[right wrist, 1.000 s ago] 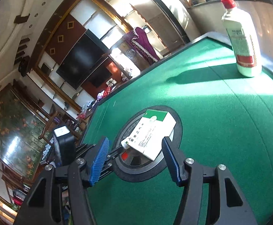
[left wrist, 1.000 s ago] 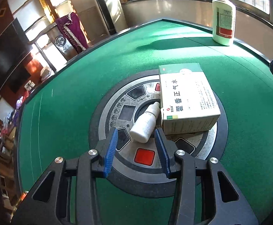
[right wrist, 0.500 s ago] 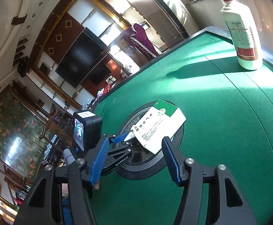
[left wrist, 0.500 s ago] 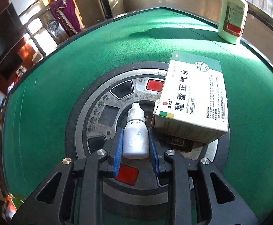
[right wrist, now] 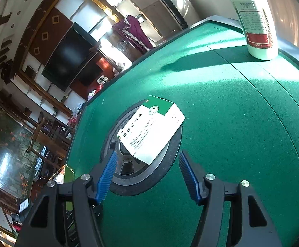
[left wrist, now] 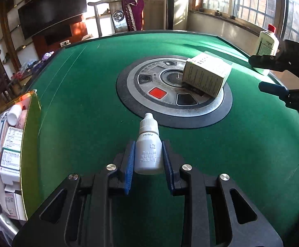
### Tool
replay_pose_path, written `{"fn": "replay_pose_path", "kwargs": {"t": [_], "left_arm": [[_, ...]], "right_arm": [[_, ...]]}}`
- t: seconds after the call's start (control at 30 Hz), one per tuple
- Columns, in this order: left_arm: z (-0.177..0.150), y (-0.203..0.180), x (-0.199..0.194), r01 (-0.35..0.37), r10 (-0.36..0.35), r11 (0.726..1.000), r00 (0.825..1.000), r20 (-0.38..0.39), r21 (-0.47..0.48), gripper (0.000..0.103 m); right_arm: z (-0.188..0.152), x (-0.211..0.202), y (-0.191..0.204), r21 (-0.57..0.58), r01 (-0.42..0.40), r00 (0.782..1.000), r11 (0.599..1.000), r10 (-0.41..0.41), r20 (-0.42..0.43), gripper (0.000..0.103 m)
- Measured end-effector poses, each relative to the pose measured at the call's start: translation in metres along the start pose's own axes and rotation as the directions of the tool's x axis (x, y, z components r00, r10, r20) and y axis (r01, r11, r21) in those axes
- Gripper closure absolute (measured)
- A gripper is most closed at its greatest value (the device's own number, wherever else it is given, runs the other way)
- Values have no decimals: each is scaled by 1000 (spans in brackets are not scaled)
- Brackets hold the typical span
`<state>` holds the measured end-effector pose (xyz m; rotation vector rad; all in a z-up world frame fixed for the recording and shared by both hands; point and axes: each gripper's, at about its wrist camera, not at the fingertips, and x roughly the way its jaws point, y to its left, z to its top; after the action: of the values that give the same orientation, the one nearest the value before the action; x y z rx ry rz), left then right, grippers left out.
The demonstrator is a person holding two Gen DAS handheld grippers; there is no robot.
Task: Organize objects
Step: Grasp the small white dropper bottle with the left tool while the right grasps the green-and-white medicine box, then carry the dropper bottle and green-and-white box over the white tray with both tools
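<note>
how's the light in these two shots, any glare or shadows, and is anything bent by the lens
Left wrist view: bright windows, dark room on the left, table edge bowed by the fisheye. Right wrist view: sunlight glares on the felt by the big white bottle, which casts a long shadow leftward; horizon tilted, walls curved.

Right gripper [right wrist: 147, 177] jaws opening, nothing between them. White-and-green medicine box [right wrist: 150, 128] lies on round centre console [right wrist: 129, 177] of green felt table [right wrist: 231, 133]. White red-labelled bottle [right wrist: 254, 20] upright at far right edge.
</note>
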<state>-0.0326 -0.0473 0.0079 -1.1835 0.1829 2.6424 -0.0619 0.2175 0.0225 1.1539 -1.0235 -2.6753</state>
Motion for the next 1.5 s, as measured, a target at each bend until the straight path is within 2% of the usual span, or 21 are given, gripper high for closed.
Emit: {"fn": "replay_pose_path", "kwargs": {"t": [0.1, 0.33, 0.47, 0.6, 0.67, 0.73, 0.77, 0.9, 1.0, 1.17, 1.23, 1.3, 1.4, 1.5], "left_arm": [[-2, 2, 5, 4, -4, 1000, 1000, -7, -19, 78], [2, 14, 11, 61, -62, 995, 998, -19, -76, 78], [1, 10, 9, 50, -50, 997, 999, -13, -54, 78], [0, 11, 8, 46, -47, 998, 999, -7, -51, 78], [0, 12, 9, 51, -52, 997, 999, -16, -53, 78], [-1, 13, 9, 54, -55, 997, 998, -18, -53, 78], [-1, 13, 9, 54, -55, 997, 998, -16, -53, 78], [-2, 13, 10, 56, -57, 997, 998, -24, -49, 78], [-2, 15, 12, 57, -59, 997, 998, -35, -53, 78], [-3, 13, 12, 59, -61, 997, 998, -36, -40, 78], [-4, 13, 11, 61, -62, 997, 997, -34, -38, 78], [-4, 14, 9, 77, -78, 996, 997, -23, -40, 78], [-4, 18, 5, 96, -96, 994, 995, 3, -60, 78], [-3, 20, 0, 83, -81, 995, 996, 29, -63, 78]], "right_arm": [[3, 13, 5, 53, 29, 999, 998, -28, -22, 34], [32, 55, 42, 126, 195, 980, 973, -187, -72, 29], [45, 82, 56, 179, 320, 945, 930, -301, -126, 29], [55, 110, 58, 164, 459, 884, 873, -428, -190, 29], [54, 120, 54, 165, 475, 873, 864, -440, -211, 25], [55, 127, 60, 87, 504, 851, 859, -478, -215, 24], [54, 127, 62, 58, 505, 850, 861, -485, -206, 24], [47, 126, 68, -115, 435, 871, 893, -450, -196, 27], [37, 108, 65, -178, 386, 892, 905, -415, -179, 28], [2, 50, 61, -226, 253, 955, 940, -281, -99, 28], [-17, 28, 63, -256, 228, 967, 939, -249, -50, 28], [-29, 7, 62, -266, 143, 989, 953, -150, -7, 28], [-49, -13, 60, -305, 112, 993, 946, -94, 72, 28], [-47, -11, 54, -296, 68, 997, 953, -58, 43, 28]]}}
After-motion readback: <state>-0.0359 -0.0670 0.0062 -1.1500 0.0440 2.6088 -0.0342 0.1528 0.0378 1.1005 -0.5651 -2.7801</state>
